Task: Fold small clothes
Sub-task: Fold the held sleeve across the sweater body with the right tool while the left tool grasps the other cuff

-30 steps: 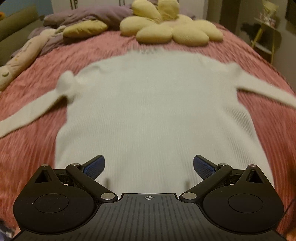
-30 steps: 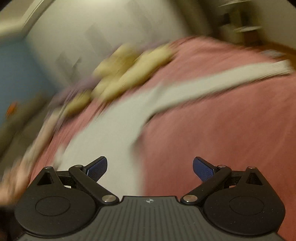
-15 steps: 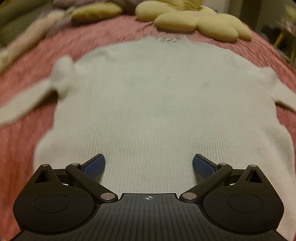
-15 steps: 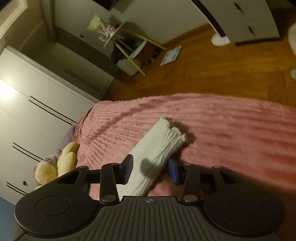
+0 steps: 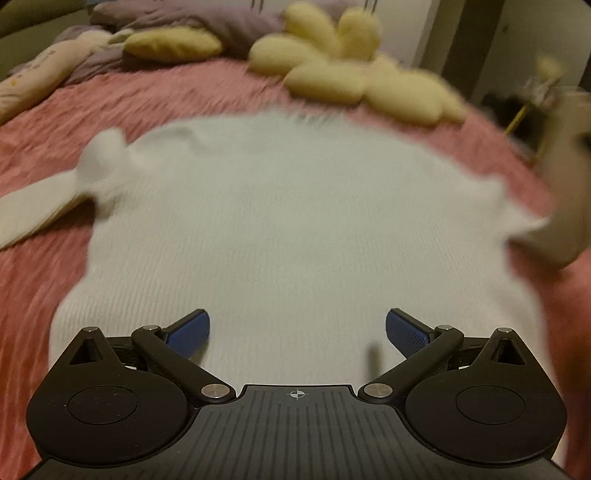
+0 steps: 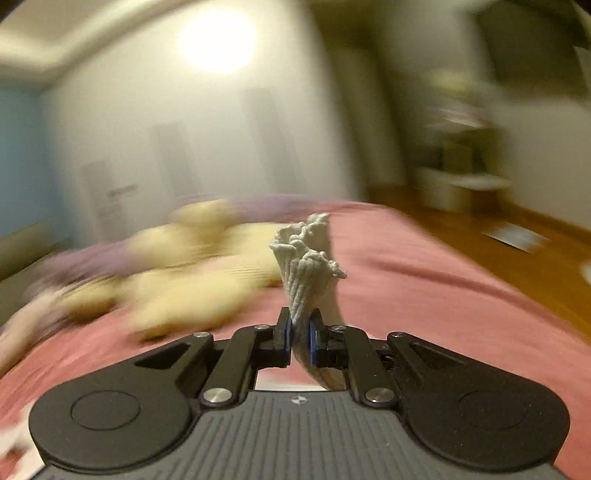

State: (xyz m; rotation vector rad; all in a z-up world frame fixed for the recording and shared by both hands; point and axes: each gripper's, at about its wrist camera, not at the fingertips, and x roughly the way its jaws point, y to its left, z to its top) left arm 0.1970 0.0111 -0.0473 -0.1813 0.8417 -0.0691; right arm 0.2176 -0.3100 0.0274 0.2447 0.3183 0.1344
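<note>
Sweater [image 5: 295, 229], white ribbed knit, lies flat on the pink bed [image 5: 33, 280], collar far. Your right gripper [image 6: 299, 341] pinches its right sleeve cuff [image 6: 308, 258], lifted at the right; fold it leftward across the body. Your left gripper [image 5: 297, 328] hovers wide open, empty, over the near hem.

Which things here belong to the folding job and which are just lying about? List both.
Job: white sweater; its sleeve cuff, clamped in the right tool; open left tool.
Lying about: yellow flower cushion; purple pillow; pink bedspread.
</note>
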